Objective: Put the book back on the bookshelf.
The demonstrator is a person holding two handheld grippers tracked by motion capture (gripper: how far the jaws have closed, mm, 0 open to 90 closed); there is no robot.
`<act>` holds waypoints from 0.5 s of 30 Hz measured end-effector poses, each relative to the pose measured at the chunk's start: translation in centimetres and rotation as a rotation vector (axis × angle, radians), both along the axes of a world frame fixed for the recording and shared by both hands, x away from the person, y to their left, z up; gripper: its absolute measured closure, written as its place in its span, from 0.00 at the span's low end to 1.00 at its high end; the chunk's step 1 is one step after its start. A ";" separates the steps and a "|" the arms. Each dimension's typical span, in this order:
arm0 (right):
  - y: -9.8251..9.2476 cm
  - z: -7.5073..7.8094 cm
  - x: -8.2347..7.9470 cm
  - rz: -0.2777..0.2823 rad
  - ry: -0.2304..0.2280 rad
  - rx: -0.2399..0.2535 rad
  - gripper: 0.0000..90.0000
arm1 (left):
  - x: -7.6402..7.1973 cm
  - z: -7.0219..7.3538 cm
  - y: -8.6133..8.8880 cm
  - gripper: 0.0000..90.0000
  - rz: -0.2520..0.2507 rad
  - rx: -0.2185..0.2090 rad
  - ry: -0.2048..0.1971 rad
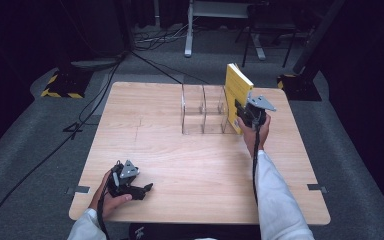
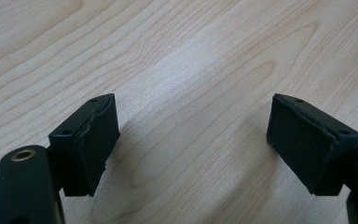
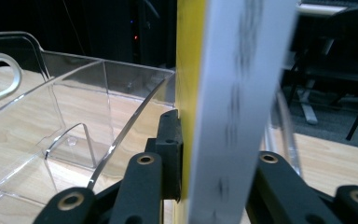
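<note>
Right gripper [image 1: 243,114] clamps one yellow book [image 1: 237,95] upright at the right end of one clear rack [image 1: 202,110], seemingly three slots; left gripper [image 1: 142,190] rests wide open, empty, on table [image 1: 190,170].

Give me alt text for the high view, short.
The right gripper holds a yellow book upright at the right end of a clear acrylic divider rack on a wooden table. The left gripper rests near the front left of the table, jaws open with nothing between them.
</note>
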State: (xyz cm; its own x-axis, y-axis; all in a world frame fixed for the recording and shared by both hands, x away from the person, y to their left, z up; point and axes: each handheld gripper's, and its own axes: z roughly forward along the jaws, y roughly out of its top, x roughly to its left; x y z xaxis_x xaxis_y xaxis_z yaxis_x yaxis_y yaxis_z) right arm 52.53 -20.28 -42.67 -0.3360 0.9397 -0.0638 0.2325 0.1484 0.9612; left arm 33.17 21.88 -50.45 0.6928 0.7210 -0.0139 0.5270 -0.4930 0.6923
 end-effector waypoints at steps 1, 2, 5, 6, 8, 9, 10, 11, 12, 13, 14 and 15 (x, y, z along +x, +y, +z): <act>-0.1 0.1 -0.1 0.000 -0.001 -0.003 0.82 | 0.0 0.0 0.0 0.19 -0.001 0.001 0.000; -0.1 0.2 -0.2 -0.002 0.003 -0.014 0.81 | 0.0 0.0 0.0 0.19 -0.001 0.001 0.000; -0.2 0.3 -0.3 -0.004 0.017 -0.050 0.81 | 0.0 0.0 0.0 0.19 -0.001 0.000 0.000; -0.3 0.4 -0.3 -0.003 0.020 -0.052 0.81 | 0.0 0.0 0.0 0.19 -0.001 0.001 0.000; -0.5 0.5 -0.3 -0.004 0.029 -0.046 0.81 | 0.0 0.0 0.0 0.19 -0.001 0.001 -0.001; -0.6 0.5 -0.4 -0.004 0.033 -0.041 0.81 | 0.0 0.0 0.0 0.19 -0.001 0.001 -0.001; -0.7 0.5 -0.4 0.001 0.033 -0.040 0.81 | 0.0 0.0 0.0 0.19 0.000 0.001 -0.001; -0.8 0.5 -0.5 -0.002 0.032 -0.041 0.81 | 0.0 0.0 0.0 0.19 -0.001 0.001 -0.001; -0.8 0.5 -0.6 -0.001 0.032 -0.042 0.81 | 0.0 0.0 0.0 0.19 -0.001 0.001 -0.001; -0.9 0.5 -0.6 0.003 0.031 -0.041 0.81 | 0.0 0.0 0.0 0.19 -0.001 0.001 -0.001; -0.9 0.5 -0.7 0.005 0.030 -0.039 0.81 | 0.0 0.0 0.0 0.19 -0.001 0.001 -0.001; -1.0 0.5 -0.8 0.005 0.028 -0.038 0.80 | 0.0 0.0 0.0 0.19 -0.001 0.001 -0.001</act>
State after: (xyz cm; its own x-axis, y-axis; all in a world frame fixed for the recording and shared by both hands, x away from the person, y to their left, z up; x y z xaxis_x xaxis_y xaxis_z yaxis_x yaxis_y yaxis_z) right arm 51.78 -21.24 -42.19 -0.3426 0.9351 -0.0902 0.2583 0.1861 0.9480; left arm 33.17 21.89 -50.45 0.6934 0.7205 -0.0126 0.5260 -0.4941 0.6923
